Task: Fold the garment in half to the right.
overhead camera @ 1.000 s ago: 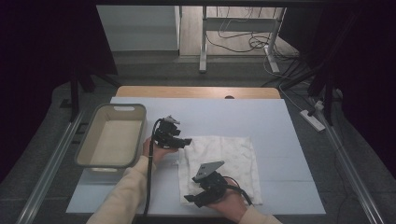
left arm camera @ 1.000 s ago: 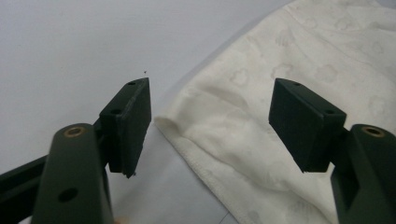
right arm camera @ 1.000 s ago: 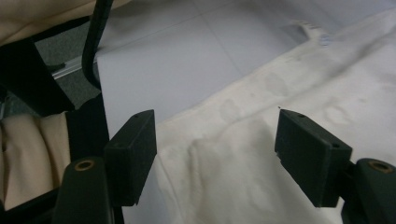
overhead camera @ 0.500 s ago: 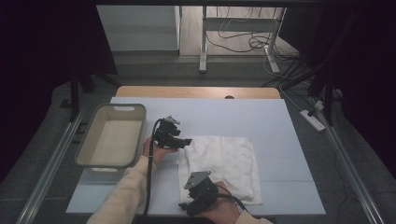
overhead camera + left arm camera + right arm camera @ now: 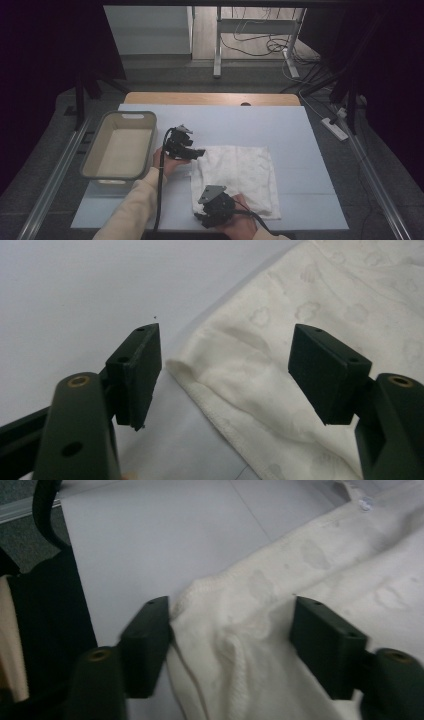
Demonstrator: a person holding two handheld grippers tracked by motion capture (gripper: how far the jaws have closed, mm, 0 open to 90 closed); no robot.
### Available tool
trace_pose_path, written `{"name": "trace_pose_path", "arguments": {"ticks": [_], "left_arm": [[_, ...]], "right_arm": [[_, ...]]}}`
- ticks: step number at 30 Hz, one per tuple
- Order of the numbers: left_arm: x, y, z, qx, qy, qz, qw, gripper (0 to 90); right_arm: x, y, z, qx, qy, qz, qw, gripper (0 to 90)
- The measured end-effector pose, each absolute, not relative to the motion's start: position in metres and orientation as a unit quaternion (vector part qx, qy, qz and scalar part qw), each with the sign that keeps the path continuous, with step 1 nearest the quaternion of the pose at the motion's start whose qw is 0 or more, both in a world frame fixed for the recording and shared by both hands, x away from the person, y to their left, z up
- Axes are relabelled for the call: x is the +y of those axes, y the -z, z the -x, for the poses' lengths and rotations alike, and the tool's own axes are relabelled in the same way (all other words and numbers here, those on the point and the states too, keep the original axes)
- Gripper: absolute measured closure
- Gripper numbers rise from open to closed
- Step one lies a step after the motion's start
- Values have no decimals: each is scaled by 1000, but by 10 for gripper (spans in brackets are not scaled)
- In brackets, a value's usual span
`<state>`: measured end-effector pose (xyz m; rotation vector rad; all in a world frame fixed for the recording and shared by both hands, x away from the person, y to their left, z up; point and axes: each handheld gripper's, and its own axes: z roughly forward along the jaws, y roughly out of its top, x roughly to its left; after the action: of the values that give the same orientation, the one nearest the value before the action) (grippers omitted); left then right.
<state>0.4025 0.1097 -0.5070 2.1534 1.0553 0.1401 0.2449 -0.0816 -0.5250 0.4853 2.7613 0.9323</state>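
Table (image 5: pixel 300 150): flat pale-blue sheet. Bin (image 5: pixel 95 155): beige plastic tub lying left of cloth, apart from it. Cloth (image 5: pixel 240 175): white square, soft weave, faint cloud print, stitched hem, lying flat mid-table. My right gripper (image 5: pixel 206 220) working near-left corner, nearer of two; jaws just been closing, corner bunching between them, left pad touching, not yet pinching. My left gripper (image 5: pixel 199 152) hovering at far-left corner, jaws spread, hem between them untouched.

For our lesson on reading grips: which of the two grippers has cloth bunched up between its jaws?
The right gripper, at the cloth's near corner: its jaws have just been closing around bunched fabric. The left gripper stands open over a flat corner.
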Motion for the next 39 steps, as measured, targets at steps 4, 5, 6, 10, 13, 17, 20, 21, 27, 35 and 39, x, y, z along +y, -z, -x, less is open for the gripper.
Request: {"name": "trace_pose_path", "arguments": {"ticks": [4,5,6,10,13,17,20,21,27,35,39], "left_arm": [[110,507,-403,409,-55,-837,360,296],[110,507,-403,410,-55,-837,360,296],[110,507,-403,410,-56,-836,360,296],[111,508,-403,414,-58,-835,358,294],[112,509,-404,423,-63,-831,356,291],[112,512,-408,432,-69,-828,352,284],[111,516,-412,436,-71,-827,349,286],[110,517,-414,436,-70,-827,347,287],[103,525,-420,430,-62,-834,340,312],[101,530,-424,425,-62,-840,331,325],[102,530,-423,425,-63,-840,332,409]], "right_arm": [[-87,522,-248,932,-309,-162,93,579],[-88,522,-247,932,-310,-162,97,625],[-89,522,-247,933,-310,-158,97,672],[-92,521,-249,934,-309,-154,96,772],[-93,521,-251,931,-315,-161,87,794],[-96,521,-255,930,-322,-165,72,797],[-96,521,-255,930,-321,-163,71,797],[-96,521,-255,930,-321,-162,71,797],[-96,521,-256,930,-323,-161,68,796],[-97,521,-257,931,-323,-157,66,796],[-97,521,-257,931,-322,-157,67,795]]}}
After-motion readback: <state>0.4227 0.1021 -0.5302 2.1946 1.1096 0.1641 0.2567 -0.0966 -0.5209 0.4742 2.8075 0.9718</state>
